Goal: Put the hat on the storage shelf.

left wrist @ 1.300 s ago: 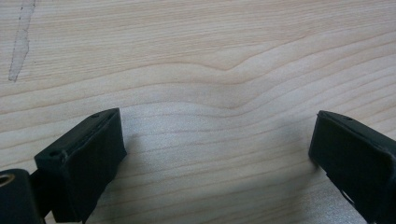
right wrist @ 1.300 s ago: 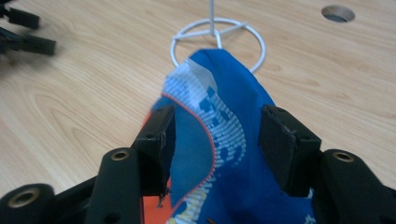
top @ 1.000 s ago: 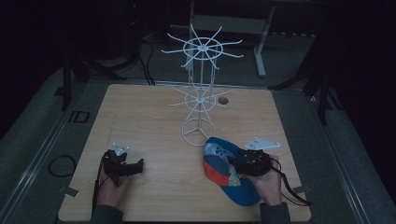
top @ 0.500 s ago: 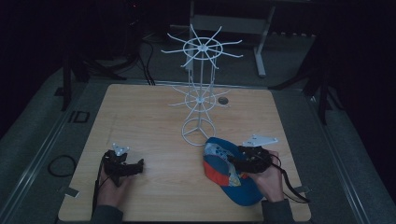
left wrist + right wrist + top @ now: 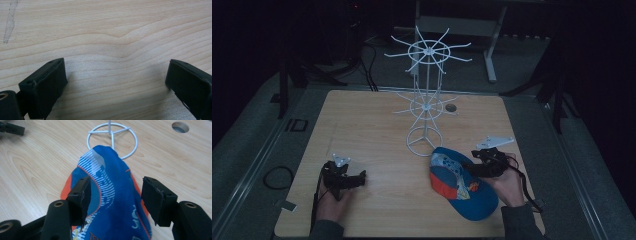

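Blue-and-orange cap (image 5: 112,200) between parted right gripper (image 5: 116,197) jaws, unclamped; left gripper (image 5: 116,82) jaws wide, empty.

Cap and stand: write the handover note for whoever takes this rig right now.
Left tongs: open, empty, low over bare table at the near left.
Right tongs: open, jaws either side of the blue and orange cap, not yet shut on it.
Cap lies on the table, touching the base ring of the white wire stand.
Done: right tongs lined up on the cap.
Left: probably grip the cap and hang it on a stand arm.
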The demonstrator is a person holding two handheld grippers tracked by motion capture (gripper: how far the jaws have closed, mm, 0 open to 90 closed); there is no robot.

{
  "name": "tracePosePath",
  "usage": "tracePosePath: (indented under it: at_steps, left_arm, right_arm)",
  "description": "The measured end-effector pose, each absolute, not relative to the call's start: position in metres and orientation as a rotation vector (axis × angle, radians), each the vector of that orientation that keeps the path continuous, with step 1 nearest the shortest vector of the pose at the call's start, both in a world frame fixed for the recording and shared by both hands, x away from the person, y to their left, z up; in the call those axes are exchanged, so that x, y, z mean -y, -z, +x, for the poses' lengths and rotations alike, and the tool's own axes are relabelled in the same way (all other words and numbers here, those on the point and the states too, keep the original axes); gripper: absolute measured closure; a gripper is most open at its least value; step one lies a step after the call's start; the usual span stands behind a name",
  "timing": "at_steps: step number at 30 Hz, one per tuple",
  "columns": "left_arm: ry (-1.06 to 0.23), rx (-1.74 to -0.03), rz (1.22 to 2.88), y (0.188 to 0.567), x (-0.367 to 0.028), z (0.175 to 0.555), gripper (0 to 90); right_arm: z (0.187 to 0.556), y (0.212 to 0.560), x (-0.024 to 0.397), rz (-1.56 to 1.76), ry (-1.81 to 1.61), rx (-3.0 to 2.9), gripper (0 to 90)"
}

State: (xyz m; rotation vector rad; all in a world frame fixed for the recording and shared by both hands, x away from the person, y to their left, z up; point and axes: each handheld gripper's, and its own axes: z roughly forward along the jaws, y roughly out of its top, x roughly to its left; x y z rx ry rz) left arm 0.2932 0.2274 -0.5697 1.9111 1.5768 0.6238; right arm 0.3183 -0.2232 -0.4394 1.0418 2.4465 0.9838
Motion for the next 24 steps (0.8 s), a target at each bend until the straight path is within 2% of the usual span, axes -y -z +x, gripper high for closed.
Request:
tracePosePath:
  at_steps: [10,24]
  left_arm:
    - [-0.623,-1.581,1.906,0.570,-0.227,0.293,3.9]
    - [-0.632,-1.593,1.899,0.570,-0.226,0.294,3.9]
  right_arm:
    - [0.332,0.428,0.223,1.004,-0.956,-2.475,40.1]
    - [0.350,0.425,0.214,0.886,-0.847,-2.581,33.5]
